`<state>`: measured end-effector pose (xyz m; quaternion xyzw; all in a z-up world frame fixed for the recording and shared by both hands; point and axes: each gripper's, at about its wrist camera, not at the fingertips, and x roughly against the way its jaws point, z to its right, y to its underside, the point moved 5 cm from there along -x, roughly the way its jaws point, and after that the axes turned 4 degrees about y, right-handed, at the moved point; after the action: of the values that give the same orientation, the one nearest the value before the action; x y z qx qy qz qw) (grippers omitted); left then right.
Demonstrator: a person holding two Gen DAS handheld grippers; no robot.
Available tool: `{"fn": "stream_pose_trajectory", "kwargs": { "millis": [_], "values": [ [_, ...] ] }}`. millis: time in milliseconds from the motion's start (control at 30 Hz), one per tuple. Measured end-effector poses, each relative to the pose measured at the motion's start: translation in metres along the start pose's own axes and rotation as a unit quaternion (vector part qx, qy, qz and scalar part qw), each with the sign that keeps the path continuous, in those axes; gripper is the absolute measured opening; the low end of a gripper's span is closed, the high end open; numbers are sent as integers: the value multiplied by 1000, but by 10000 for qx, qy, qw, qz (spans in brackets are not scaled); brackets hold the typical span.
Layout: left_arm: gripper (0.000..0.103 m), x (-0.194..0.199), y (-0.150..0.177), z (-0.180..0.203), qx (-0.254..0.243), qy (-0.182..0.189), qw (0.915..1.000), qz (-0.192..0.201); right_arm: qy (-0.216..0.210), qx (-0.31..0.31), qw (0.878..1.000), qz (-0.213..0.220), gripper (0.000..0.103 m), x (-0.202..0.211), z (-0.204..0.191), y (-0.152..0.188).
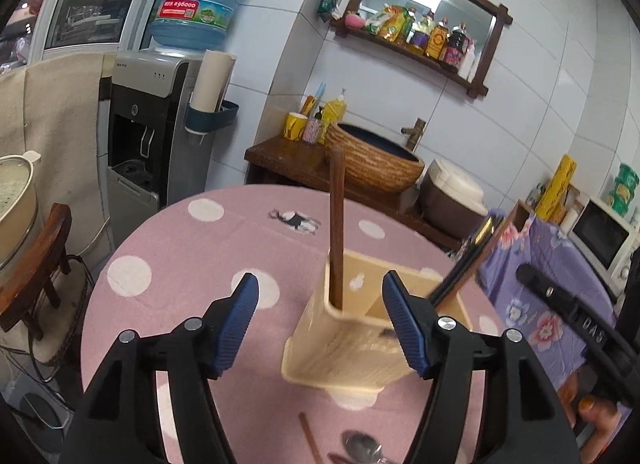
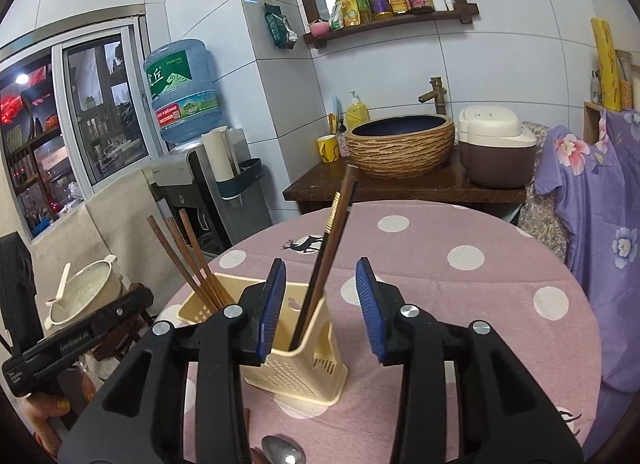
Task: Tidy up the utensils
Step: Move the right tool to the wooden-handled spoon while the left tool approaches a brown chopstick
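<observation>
Cream plastic: utensil holder (image 2: pixel 296 348) stands upright on the pink dotted tablecloth (image 2: pixel 460 288), near edge, mid-scene.
Left compartment: three brown chopsticks (image 2: pixel 188 260) lean out to the left, already sorted.
Right compartment: darker pair of chopsticks (image 2: pixel 330 248), one w/ gold band, stands tilted right in the near corner. Also in.
Left gripper (image 1: pixel 320 324): tongs spread wide, nothing btwn them; hovers just near side of holder, blue pads (image 1: pixel 236 328) either side of it, not touching as far as I can tell.
Right gripper (image 2: pixel 320 308): also spread, empty; the dark pair shows in the gap but pads are apart from it.
Left on table: one brown chopstick (image 1: pixel 310 438) and a metal spoon (image 1: pixel 362 446) at near edge, below the holder; a 2nd spoon-like thing beside it, too cut off to tell.
Progress: judged well along, five sticks in, at least stick + spoon left.
Next, prob.: pick up the loose stick near left.
</observation>
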<state>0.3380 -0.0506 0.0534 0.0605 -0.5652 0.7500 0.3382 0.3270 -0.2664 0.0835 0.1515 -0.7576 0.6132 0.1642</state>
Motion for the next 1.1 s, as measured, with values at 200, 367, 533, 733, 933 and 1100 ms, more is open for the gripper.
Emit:
{"fn": "stream_pose_trajectory", "kwargs": {
  "millis": [200, 367, 533, 733, 933, 1100],
  "values": [
    [65, -8, 43, -13, -181, -234, 9979, -569, 112, 374, 9992, -115, 38, 10, -3, 26],
    [63, -22, 83, -19, -264, -236, 9927, -1150, -8, 618, 9966, -543, 38, 5, -10, 61],
    [52, -37, 117, -18, -380, -187, 9842, -1719, -102, 662, 9934, -930, 38, -2, -13, 97],
    [41, -57, 140, -13, -519, -130, 9741, -2197, -138, 416, 9909, -1276, 38, -8, -4, 126],
    [32, -67, 145, -7, -663, -197, 9707, -2300, -128, 429, 9894, -1384, 38, -8, -1, 138],
    [22, -73, 143, -4, -762, -277, 9693, -2322, -190, 498, 9874, -1487, 38, -10, -5, 144]
  ]
}}
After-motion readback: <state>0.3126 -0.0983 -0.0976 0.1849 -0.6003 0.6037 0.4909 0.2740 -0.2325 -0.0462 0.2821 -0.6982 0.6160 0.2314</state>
